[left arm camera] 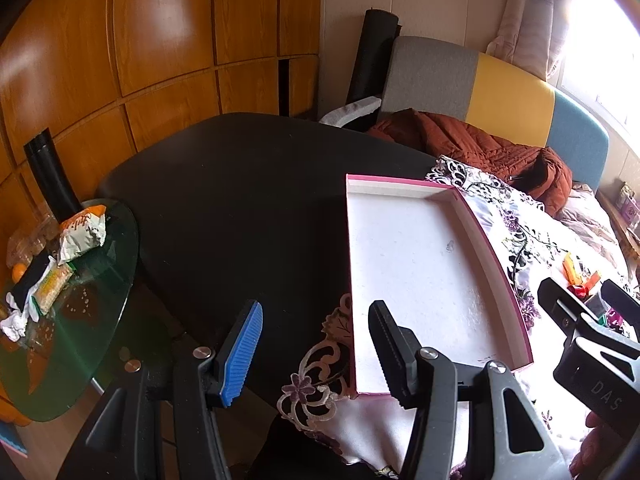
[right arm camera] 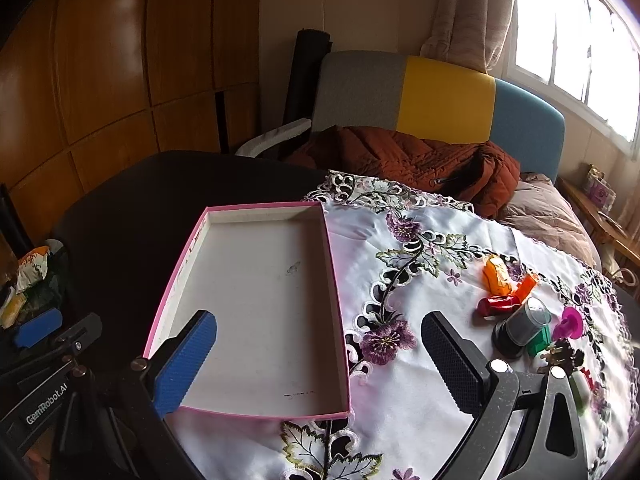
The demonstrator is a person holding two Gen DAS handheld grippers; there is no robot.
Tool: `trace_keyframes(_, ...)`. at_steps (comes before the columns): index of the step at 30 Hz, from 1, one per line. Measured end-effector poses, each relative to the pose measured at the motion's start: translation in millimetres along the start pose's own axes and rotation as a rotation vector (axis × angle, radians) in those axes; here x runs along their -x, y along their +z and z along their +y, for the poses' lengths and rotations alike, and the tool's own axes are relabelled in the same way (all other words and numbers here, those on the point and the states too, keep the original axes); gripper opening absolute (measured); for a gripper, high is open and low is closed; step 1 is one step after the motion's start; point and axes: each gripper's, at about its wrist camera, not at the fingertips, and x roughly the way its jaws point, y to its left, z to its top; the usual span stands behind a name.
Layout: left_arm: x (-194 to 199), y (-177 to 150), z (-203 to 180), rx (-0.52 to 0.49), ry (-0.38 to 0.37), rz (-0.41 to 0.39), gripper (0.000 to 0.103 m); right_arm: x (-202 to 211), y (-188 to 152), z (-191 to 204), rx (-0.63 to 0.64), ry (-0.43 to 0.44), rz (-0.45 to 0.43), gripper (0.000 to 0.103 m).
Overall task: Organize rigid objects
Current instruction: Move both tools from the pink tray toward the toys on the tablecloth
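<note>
A shallow pink-rimmed box (right arm camera: pixel 256 410) with a white inside lies empty on the black table, partly on a flowered cloth; it also shows in the left wrist view (left arm camera: pixel 496 248). A cluster of small items lies on the cloth to its right: an orange toy (right arm camera: pixel 495 275), a red can (right arm camera: pixel 498 304), a grey cylinder (right arm camera: pixel 522 326), a magenta spool (right arm camera: pixel 570 322). My right gripper (right arm camera: pixel 320 360) is open and empty above the box's near edge. My left gripper (left arm camera: pixel 316 344) is open and empty at the box's near left corner.
A black table (left arm camera: pixel 240 208) carries the flowered cloth (right arm camera: pixel 420 392). A green glass side table (left arm camera: pixel 80 340) with snack wrappers stands left. A rust-brown jacket (right arm camera: pixel 400 160) lies on a grey, yellow and blue sofa behind. Wooden wardrobe panels fill the back left.
</note>
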Motion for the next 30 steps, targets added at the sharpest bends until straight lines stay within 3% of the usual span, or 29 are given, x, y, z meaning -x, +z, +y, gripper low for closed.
trace_keyframes(9, -4.0, -1.7, -11.8, -0.048, -0.064, 0.024, 0.056, -9.4, -7.4, -8.3, -0.001, 0.002, 0.033, 0.103)
trace_keyframes(21, 1.7, -4.3, -43.2, -0.188, -0.050, -0.002, 0.056, -12.7, -14.2, -46.7, -0.057, -0.038, 0.044, 0.103)
trace_keyframes(30, 3.6, -5.3, -63.4, -0.265, -0.114, -0.005, 0.057, -5.2, -7.2, -100.1, -0.076, -0.093, 0.022, 0.103)
